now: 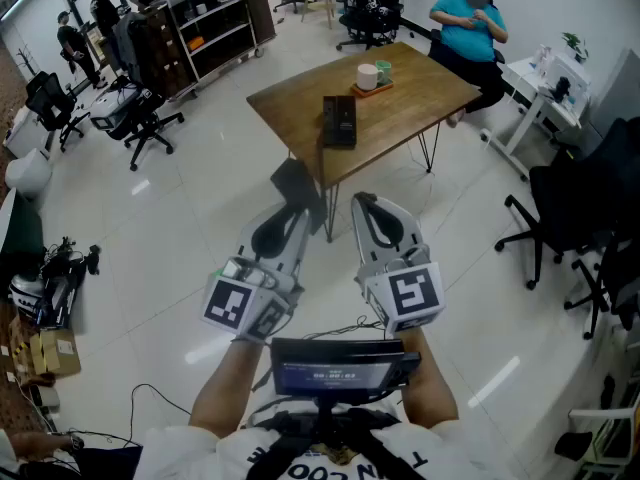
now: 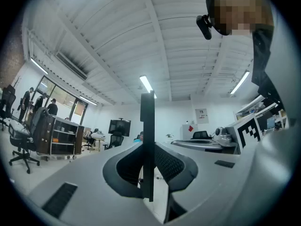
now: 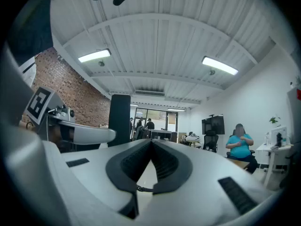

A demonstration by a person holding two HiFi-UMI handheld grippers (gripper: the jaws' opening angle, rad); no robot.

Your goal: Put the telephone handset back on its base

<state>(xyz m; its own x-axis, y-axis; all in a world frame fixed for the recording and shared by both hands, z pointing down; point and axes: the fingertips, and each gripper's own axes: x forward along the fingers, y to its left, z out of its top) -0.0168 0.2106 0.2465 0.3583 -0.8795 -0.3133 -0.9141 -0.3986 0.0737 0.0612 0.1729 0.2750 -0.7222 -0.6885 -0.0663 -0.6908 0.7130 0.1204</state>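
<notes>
My left gripper (image 1: 290,213) is shut on a flat black telephone handset (image 1: 297,188), which sticks out beyond the jaws. In the left gripper view the handset (image 2: 147,126) stands edge-on as a thin dark slab clamped between the two pads, with the left gripper (image 2: 148,147) tilted up at the ceiling. My right gripper (image 1: 362,204) is beside it, shut with nothing in it; its tips meet in the right gripper view (image 3: 151,142), where the handset (image 3: 119,119) shows at the left. The black telephone base (image 1: 339,121) lies on the wooden table (image 1: 420,98), well ahead of both grippers.
A white and a green cup (image 1: 375,75) stand on a small tray behind the base. A seated person in a teal shirt (image 1: 472,30) is past the table. Black office chairs (image 1: 560,223) stand right, shelving (image 1: 205,18) and more chairs at the back left. White tiled floor lies between me and the table.
</notes>
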